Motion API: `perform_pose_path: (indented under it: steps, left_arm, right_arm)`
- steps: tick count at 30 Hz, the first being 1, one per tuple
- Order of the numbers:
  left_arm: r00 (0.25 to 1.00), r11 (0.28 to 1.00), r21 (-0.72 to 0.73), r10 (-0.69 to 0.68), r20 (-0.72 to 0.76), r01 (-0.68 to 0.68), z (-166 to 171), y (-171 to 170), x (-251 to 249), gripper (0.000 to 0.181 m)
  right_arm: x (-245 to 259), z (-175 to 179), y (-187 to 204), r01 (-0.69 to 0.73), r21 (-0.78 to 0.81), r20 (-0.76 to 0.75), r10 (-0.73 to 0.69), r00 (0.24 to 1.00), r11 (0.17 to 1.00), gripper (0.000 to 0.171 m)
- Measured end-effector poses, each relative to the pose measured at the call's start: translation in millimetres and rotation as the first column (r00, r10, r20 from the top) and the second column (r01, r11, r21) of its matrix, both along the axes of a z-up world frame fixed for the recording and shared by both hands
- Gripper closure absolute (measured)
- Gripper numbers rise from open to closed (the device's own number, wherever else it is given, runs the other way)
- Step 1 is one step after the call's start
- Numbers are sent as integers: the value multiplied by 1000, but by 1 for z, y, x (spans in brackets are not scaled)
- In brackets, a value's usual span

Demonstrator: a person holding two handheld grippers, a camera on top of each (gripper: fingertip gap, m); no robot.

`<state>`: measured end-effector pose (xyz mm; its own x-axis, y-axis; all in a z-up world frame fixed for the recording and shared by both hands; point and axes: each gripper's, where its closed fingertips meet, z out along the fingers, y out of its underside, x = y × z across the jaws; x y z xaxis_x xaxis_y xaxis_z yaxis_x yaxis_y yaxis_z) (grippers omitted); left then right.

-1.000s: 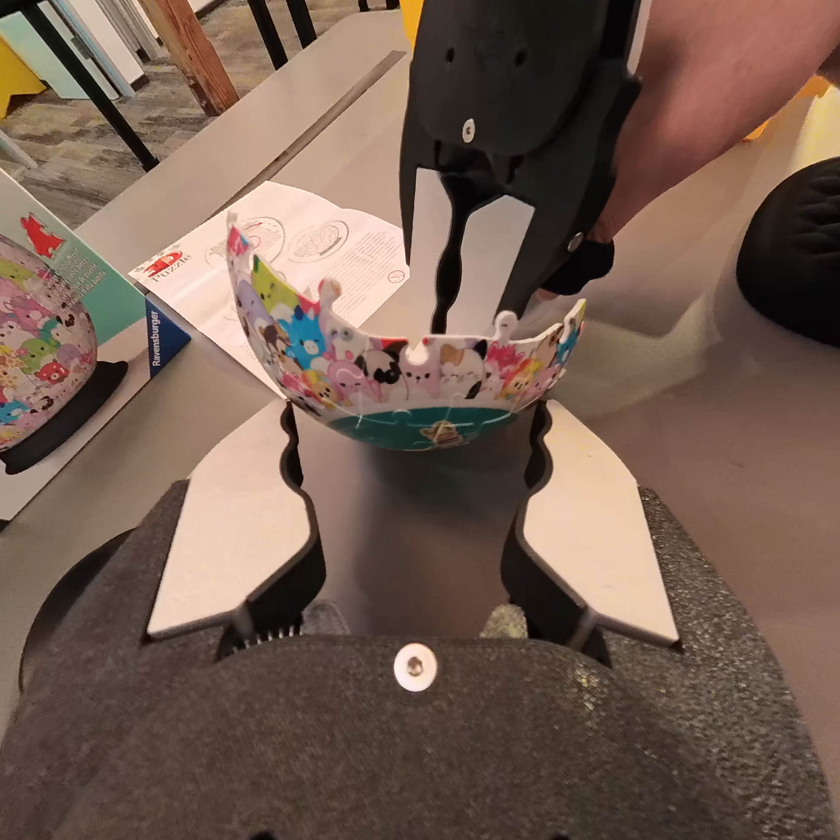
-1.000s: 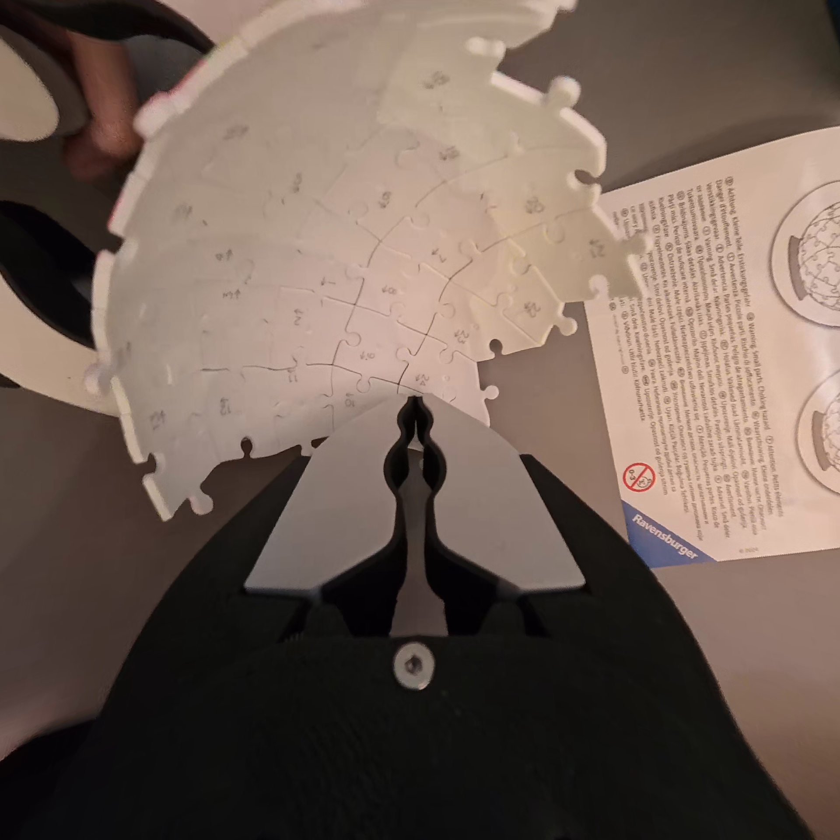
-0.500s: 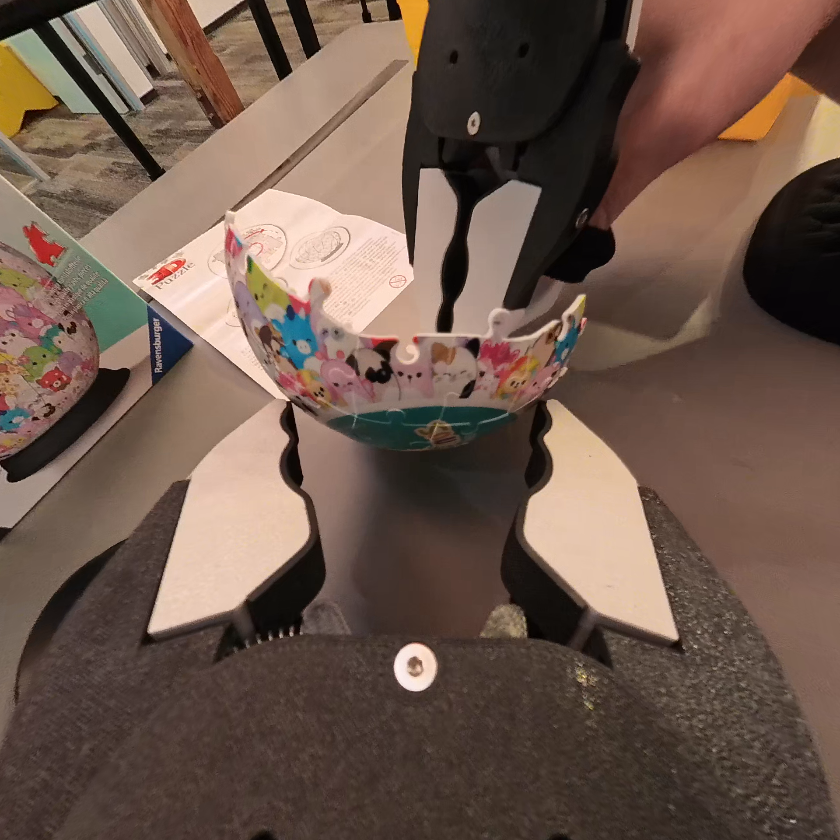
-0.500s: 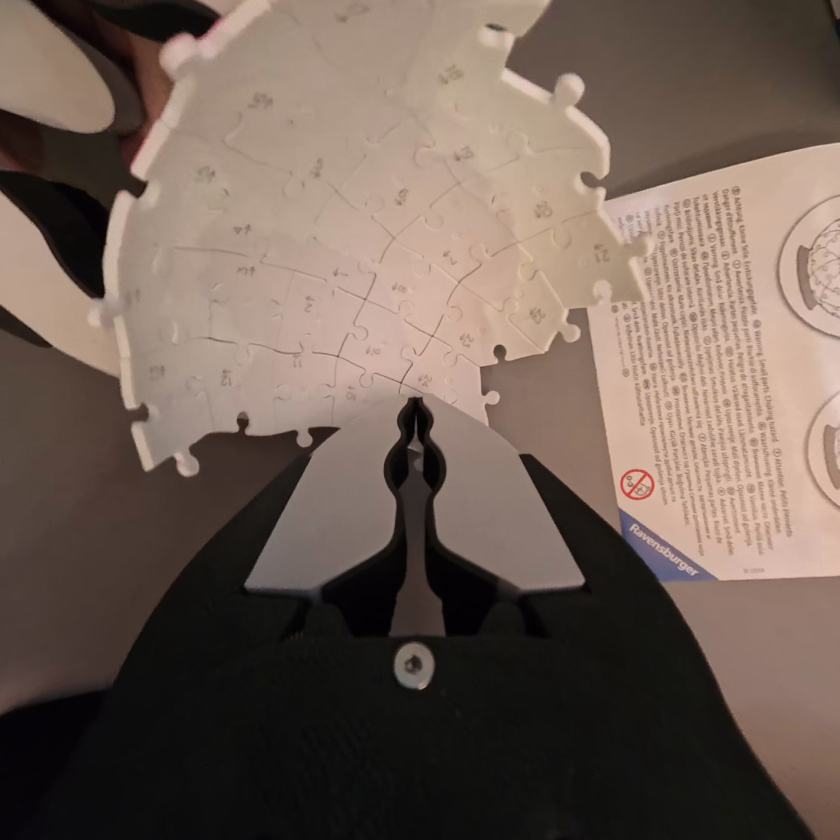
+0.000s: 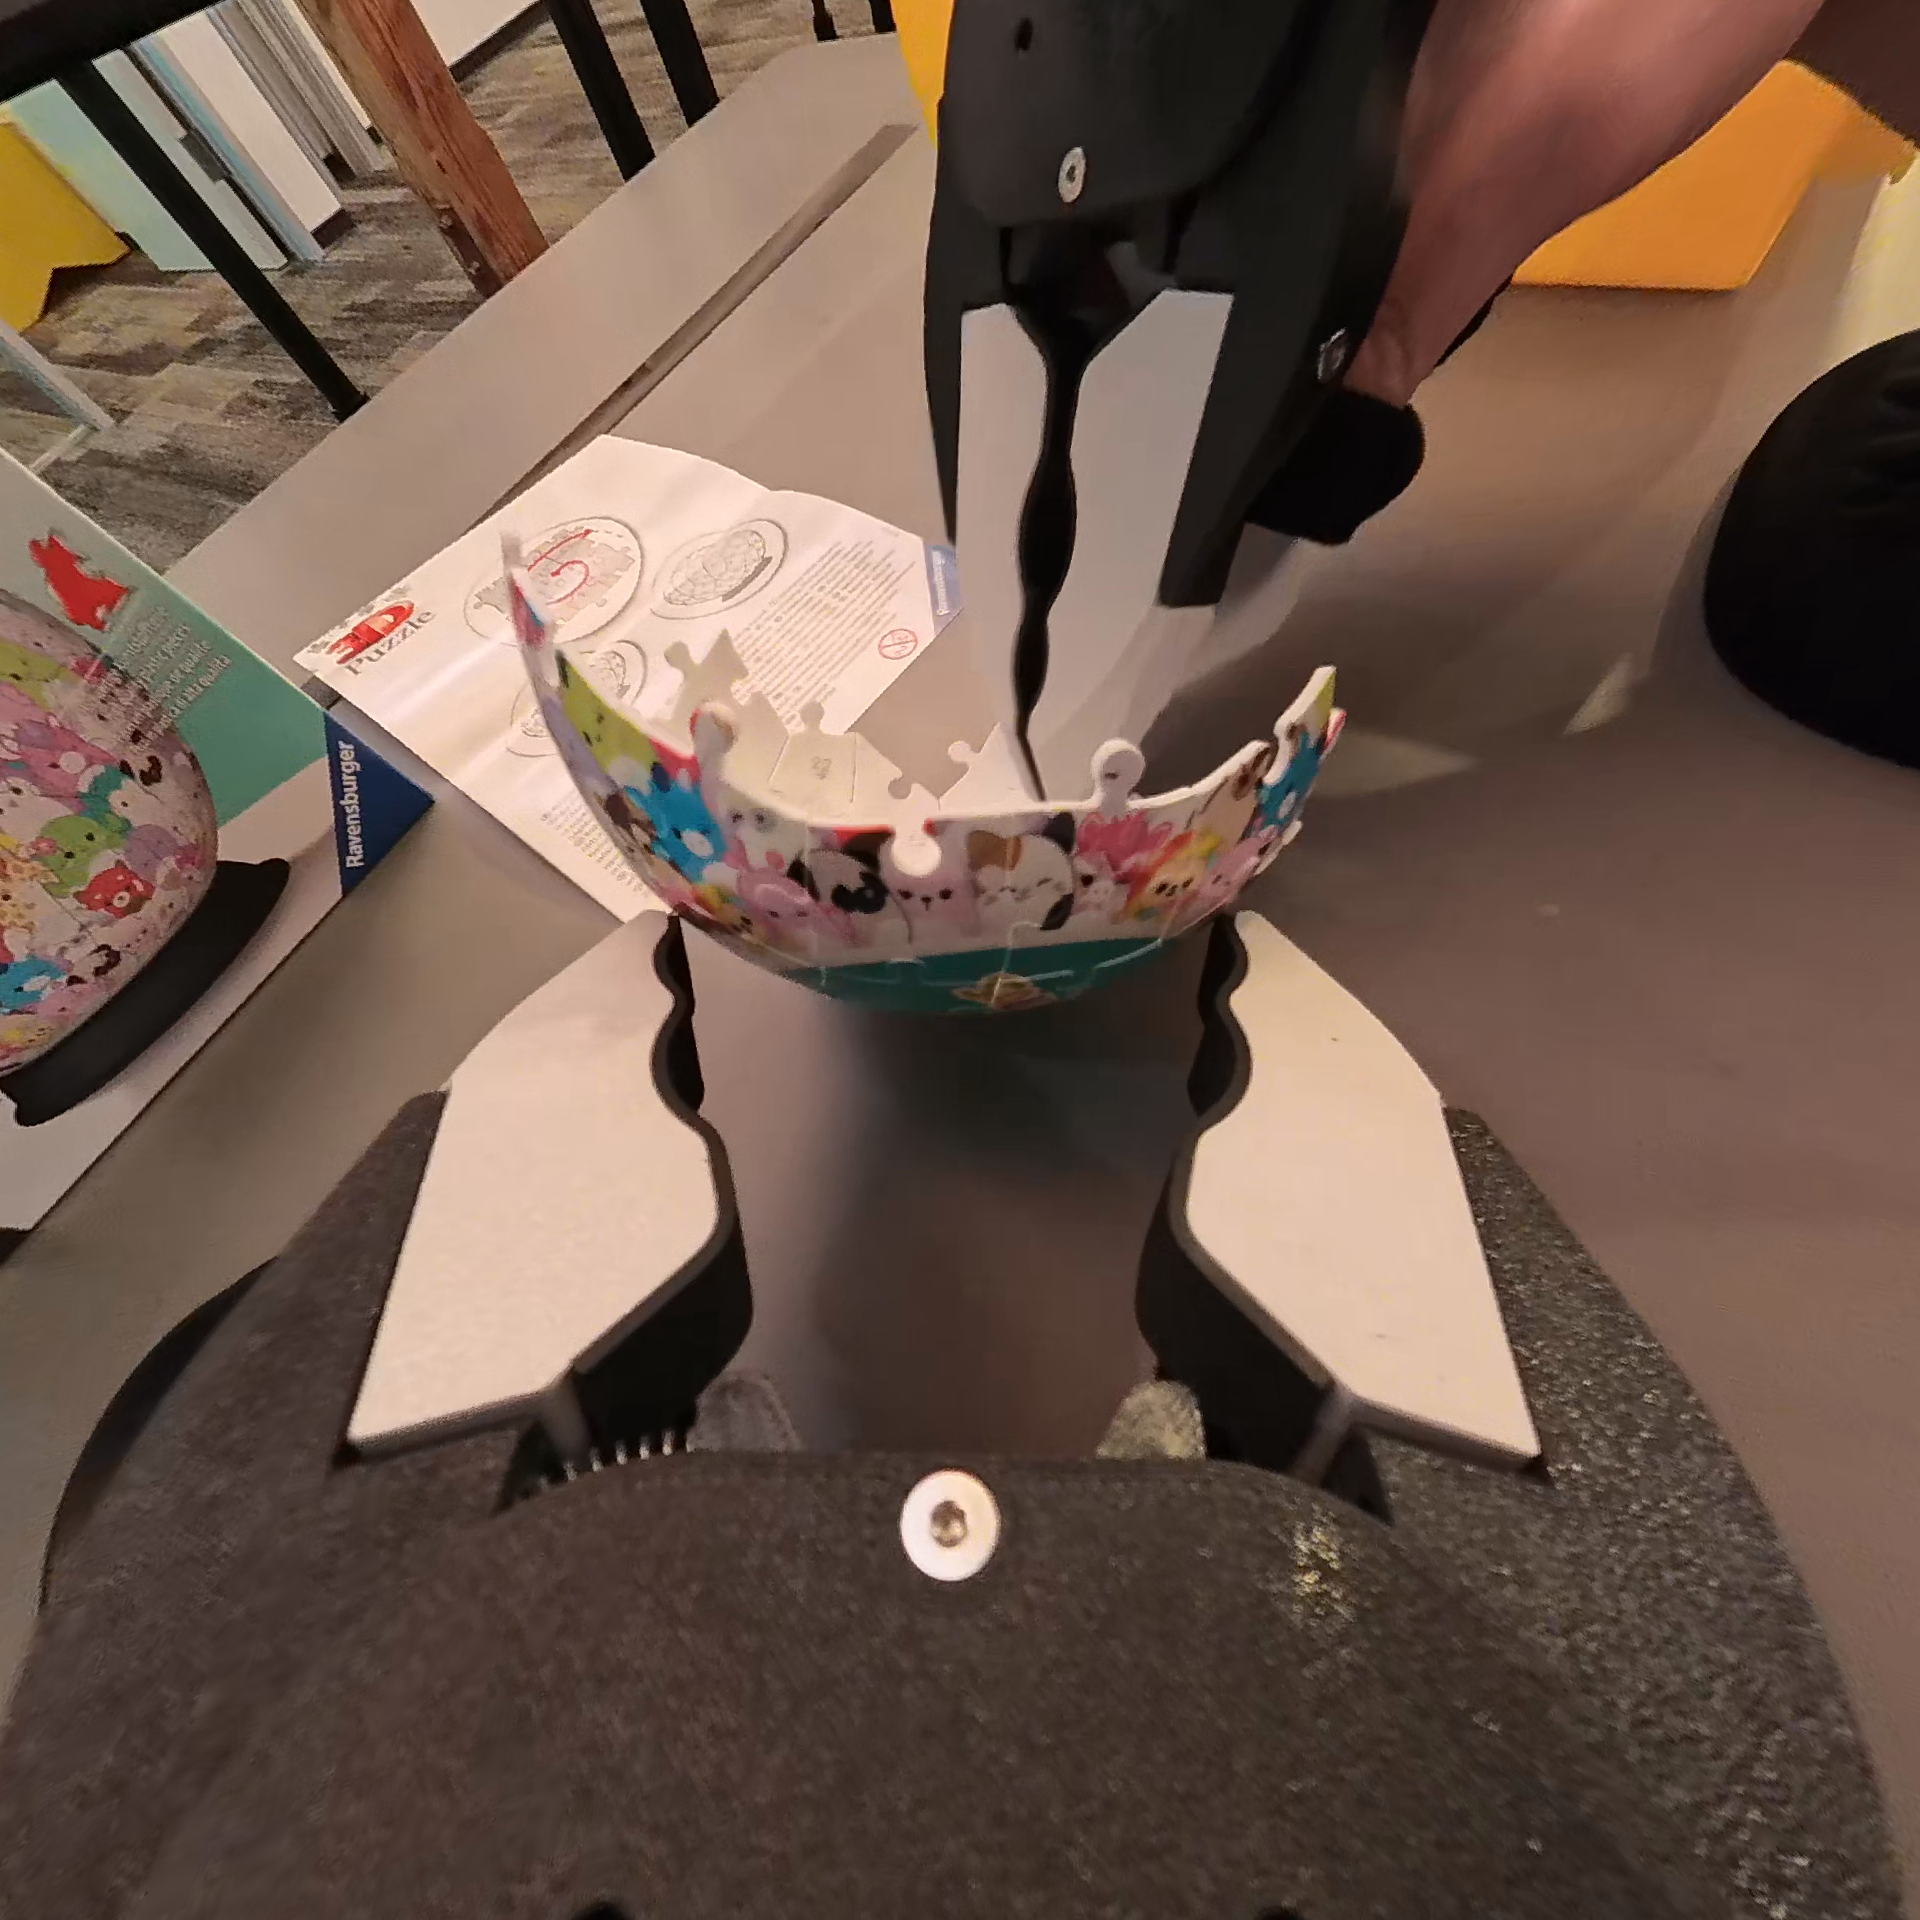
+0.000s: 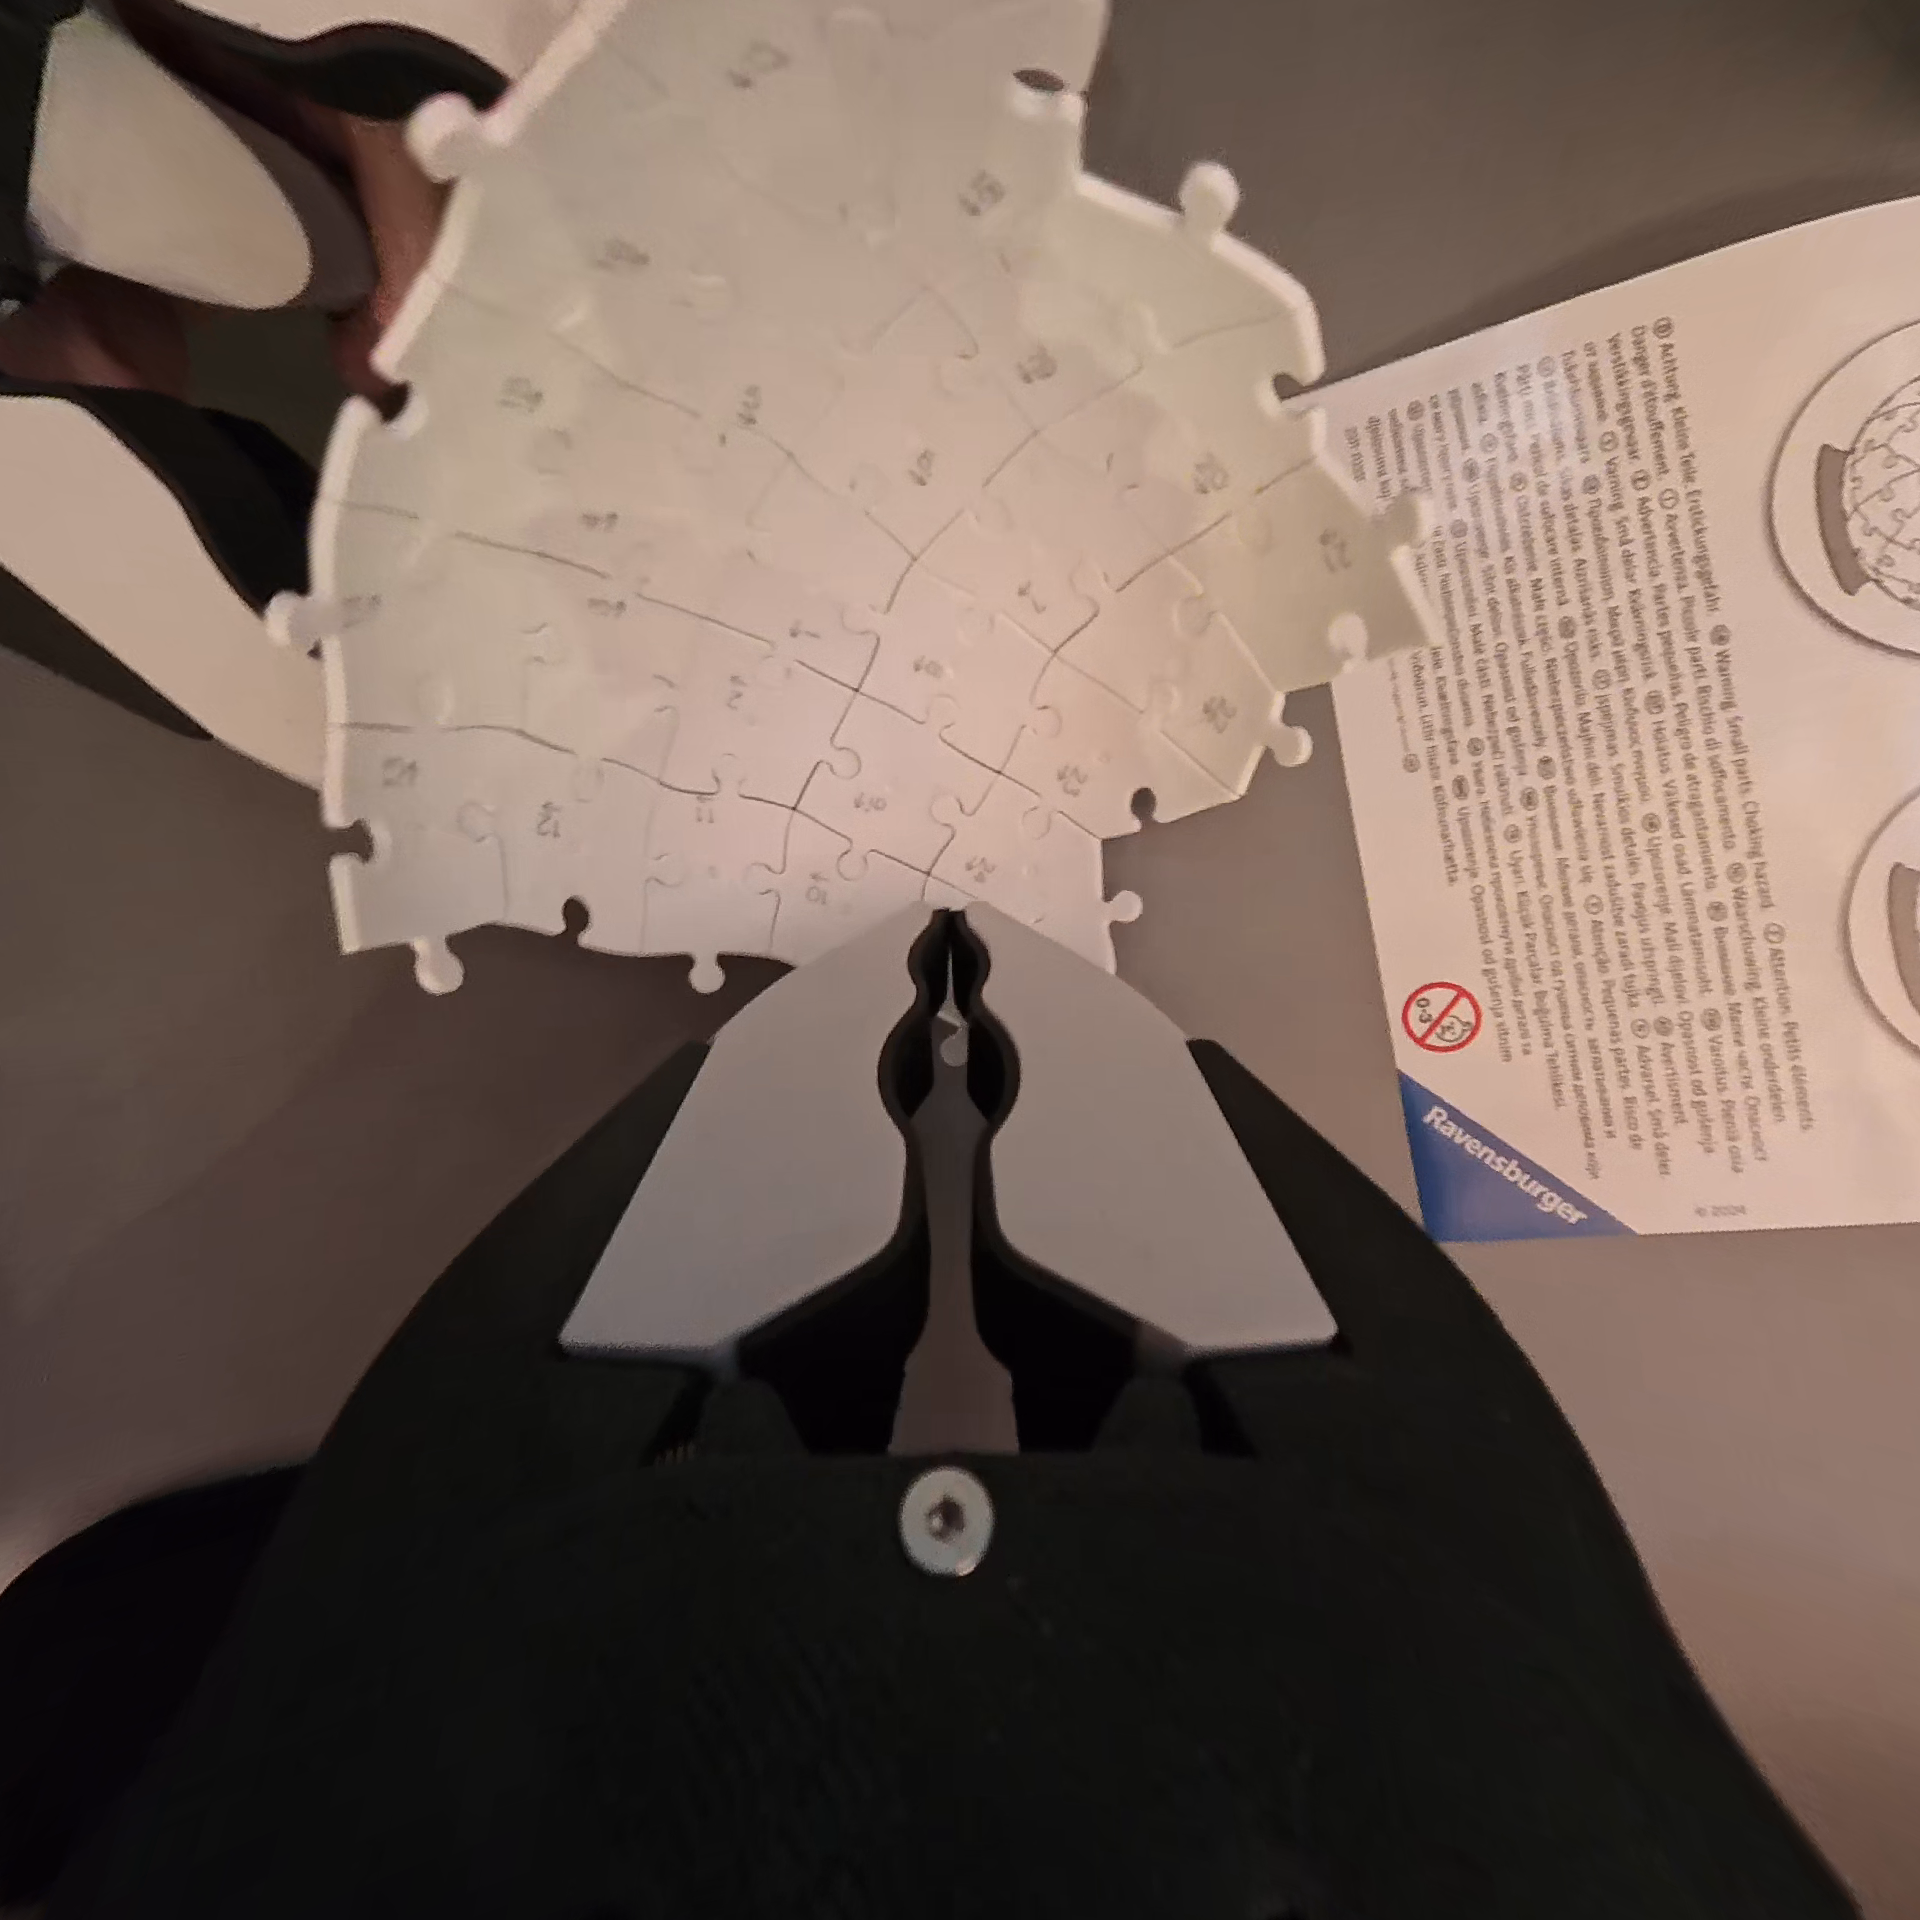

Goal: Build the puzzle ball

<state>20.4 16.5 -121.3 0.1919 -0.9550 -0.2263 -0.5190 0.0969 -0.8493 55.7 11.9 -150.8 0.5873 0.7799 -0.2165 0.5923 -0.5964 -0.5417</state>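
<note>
The partly built puzzle ball (image 5: 966, 873) is a bowl-shaped shell, colourful outside with a teal base, white with faint numbers inside (image 6: 831, 540). It sits on the grey table just ahead of my left gripper (image 5: 951, 935), which is open and empty, one fingertip on each side of the shell's base. My right gripper (image 5: 1029, 769) comes down from above and is shut on the shell's far rim. In the right wrist view it (image 6: 945, 920) pinches the rim's edge. The left gripper's fingers (image 6: 135, 561) show beyond the shell.
A white instruction sheet (image 5: 748, 582) lies on the table behind the shell, to its right in the right wrist view (image 6: 1662, 727). The puzzle box (image 5: 125, 831) stands at the left. A black rounded object (image 5: 1829, 582) sits at the right. The table's far edge is behind.
The right gripper has tipped and shifted the shell, still gripping its rim; the white inside now shows over the near rim. The left gripper stays open in place.
</note>
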Motion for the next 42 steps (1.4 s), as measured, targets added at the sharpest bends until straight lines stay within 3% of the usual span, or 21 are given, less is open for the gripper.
perform_pose_path:
  steps: [9, 15, 24, 30, 32, 42]
  left_arm:
    - [1000, 1000, -5, -16, 17, 16, 3, -5, 4, 90]
    - [999, 999, 0, -43, 24, 43, 6, -10, 12, 87]
    - [972, 972, 8, -234, -3, 234, 4, -16, 19, 77]
    - [948, 948, 32, -313, -53, 315, 0, -11, 13, 82]
    - [948, 948, 48, -313, -61, 316, 0, -6, 11, 92]
    - [960, 952, 129, -268, -82, 277, -10, -1, 25, 90]
  right_arm:
    - [5, -5, -14, -27, -66, 34, 29, 999, 997, 170]
    - [6, -4, -17, -27, -49, -42, 25, 999, 998, 170]
    - [6, -4, -18, -41, 39, -128, 46, 991, 998, 169]
    - [6, -5, -17, -6, 39, -120, 11, 993, 999, 169]
    - [6, -5, -17, 7, 37, -125, -2, 992, 999, 168]
    - [6, -5, -17, 8, 48, -114, -2, 993, 999, 169]
